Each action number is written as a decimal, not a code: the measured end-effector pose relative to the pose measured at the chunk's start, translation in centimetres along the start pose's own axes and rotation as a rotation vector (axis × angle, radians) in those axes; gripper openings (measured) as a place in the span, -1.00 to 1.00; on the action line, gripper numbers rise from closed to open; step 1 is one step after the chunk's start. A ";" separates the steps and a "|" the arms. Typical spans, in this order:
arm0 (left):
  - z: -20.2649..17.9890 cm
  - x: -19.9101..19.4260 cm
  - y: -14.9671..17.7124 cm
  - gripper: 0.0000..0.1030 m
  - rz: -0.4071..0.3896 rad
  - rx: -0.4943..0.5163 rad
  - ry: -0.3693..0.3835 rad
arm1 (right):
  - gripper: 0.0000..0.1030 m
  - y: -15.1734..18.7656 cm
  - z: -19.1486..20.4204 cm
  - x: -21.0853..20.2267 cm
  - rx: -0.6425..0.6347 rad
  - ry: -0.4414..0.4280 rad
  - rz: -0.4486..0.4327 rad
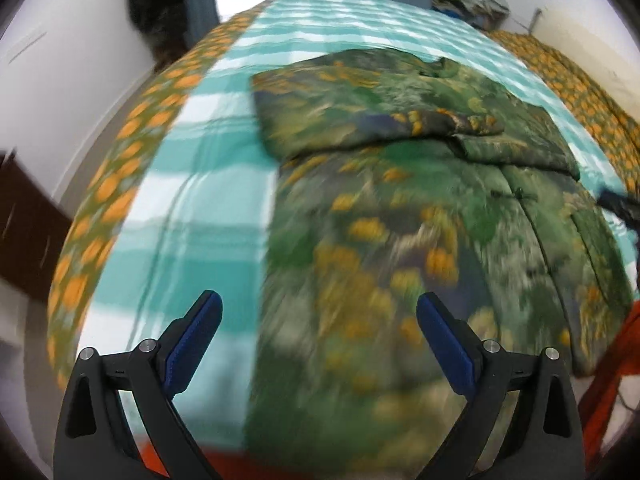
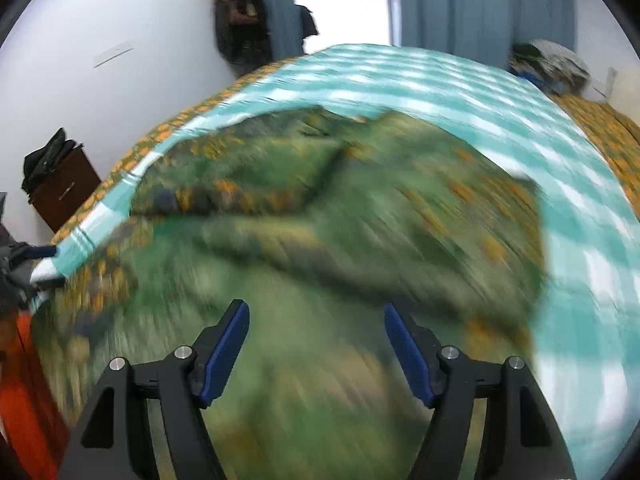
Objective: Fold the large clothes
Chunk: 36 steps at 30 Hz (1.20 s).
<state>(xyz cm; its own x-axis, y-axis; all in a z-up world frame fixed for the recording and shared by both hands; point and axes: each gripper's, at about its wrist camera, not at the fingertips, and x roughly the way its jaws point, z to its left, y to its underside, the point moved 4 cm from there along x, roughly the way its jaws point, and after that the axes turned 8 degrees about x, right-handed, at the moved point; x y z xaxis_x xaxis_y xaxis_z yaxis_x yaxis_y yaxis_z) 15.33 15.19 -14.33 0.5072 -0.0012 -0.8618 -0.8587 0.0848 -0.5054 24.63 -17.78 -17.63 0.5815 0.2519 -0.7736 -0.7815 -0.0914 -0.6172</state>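
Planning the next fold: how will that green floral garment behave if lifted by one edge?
The green floral garment is probably floppy: its folded-over upper part drapes flat with soft creases. It looks thin and likely light. It may slide on the checked sheet rather than hold shape.

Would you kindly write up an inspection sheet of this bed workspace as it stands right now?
Surface: bed with teal checked sheet, orange-patterned border along its sides.
Job's things: green floral garment spread on the sheet, its far part folded over itself.
Clutter: pile of cloth at the far corner; orange fabric at the near edge.
Grippers: left gripper open, empty, above the garment's edge; right gripper open, empty, over the garment.
Cables: nothing seen.
Surroundings: white walls, blue curtains, brown cabinet with dark clothes on top.
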 end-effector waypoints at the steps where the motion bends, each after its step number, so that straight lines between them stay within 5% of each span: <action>1: 0.6 0.0 0.6 0.93 0.008 -0.020 0.012 | 0.40 1.2 -1.3 -1.1 0.014 0.026 0.004; 5: 1.3 1.5 3.0 0.93 0.064 -0.078 0.078 | 0.45 6.0 -7.1 -5.5 0.131 0.090 0.047; 10: 1.4 3.7 4.3 0.93 0.075 -0.168 0.168 | 0.50 10.7 -12.7 -6.0 0.374 0.015 0.189; 14: -0.7 4.6 4.4 0.92 0.114 -0.125 0.197 | 0.50 12.6 -13.3 -4.3 0.437 -0.071 0.255; 18: -2.4 4.2 4.6 0.64 0.141 -0.053 0.173 | 0.50 12.8 -10.8 -3.2 0.441 -0.225 0.283; 20: -2.2 4.2 4.7 0.56 0.161 -0.053 0.167 | 0.48 12.9 -9.4 -3.0 0.398 -0.230 0.307; 23: -1.7 4.3 4.9 0.17 0.183 -0.064 0.151 | -0.14 13.0 -8.0 -2.4 0.316 -0.163 0.337; 24: -1.6 4.2 5.0 -0.19 0.189 -0.069 0.153 | -0.35 12.9 -8.0 -2.3 0.328 -0.156 0.338; 25: -1.7 4.0 4.9 -0.50 0.190 -0.072 0.158 | -0.44 12.7 -8.2 -2.5 0.358 -0.157 0.338; 27: -1.5 3.3 4.9 -0.72 0.187 -0.090 0.191 | -0.65 12.3 -8.1 -3.1 0.390 -0.176 0.325; 36: -0.4 -3.9 5.6 -0.80 0.128 -0.120 0.285 | -0.75 10.1 -5.9 -9.9 0.386 -0.270 0.260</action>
<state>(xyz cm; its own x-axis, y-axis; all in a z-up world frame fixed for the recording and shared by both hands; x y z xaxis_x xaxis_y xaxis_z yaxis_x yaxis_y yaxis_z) 8.54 15.27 -13.78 0.3681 -0.2782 -0.8872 -0.9253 -0.0158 -0.3790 12.35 -26.86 -17.04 0.3187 0.5118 -0.7978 -0.9478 0.1643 -0.2732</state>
